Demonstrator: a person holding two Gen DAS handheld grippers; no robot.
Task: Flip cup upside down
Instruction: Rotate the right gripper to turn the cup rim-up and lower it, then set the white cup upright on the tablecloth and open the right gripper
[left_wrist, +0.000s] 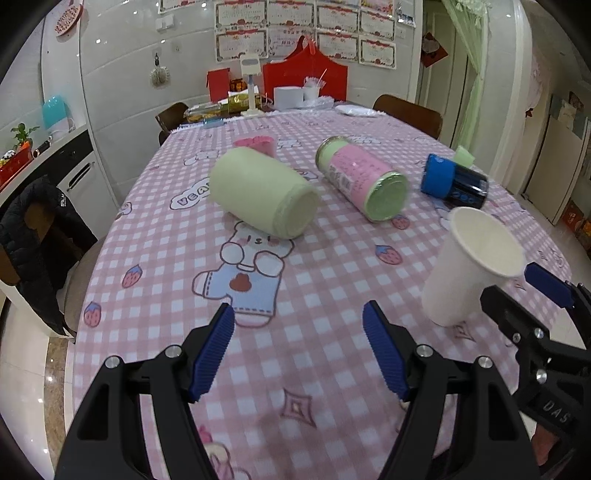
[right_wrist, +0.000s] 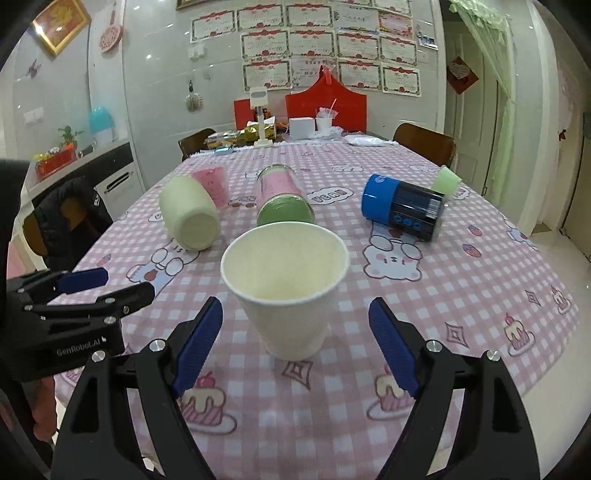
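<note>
Right wrist: upright white paper cup (right_wrist: 286, 284)

We look forward low over the table, both views facing the certificate wall (right_wrist: 325, 48). Our right view sits close behind the white paper cup (right_wrist: 286, 284); our left view has that cup (left_wrist: 469, 266) at its right. Both share the cup.

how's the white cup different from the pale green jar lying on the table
The white cup stands upright with its mouth open to the top; the pale green jar lies on its side with its flat end facing the cameras. The cup tapers toward its base; the jar is a rounded cylinder. The cup sits between the open right claw fingers; the jar lies farther back. Both rest on the pink checked tablecloth.
</note>
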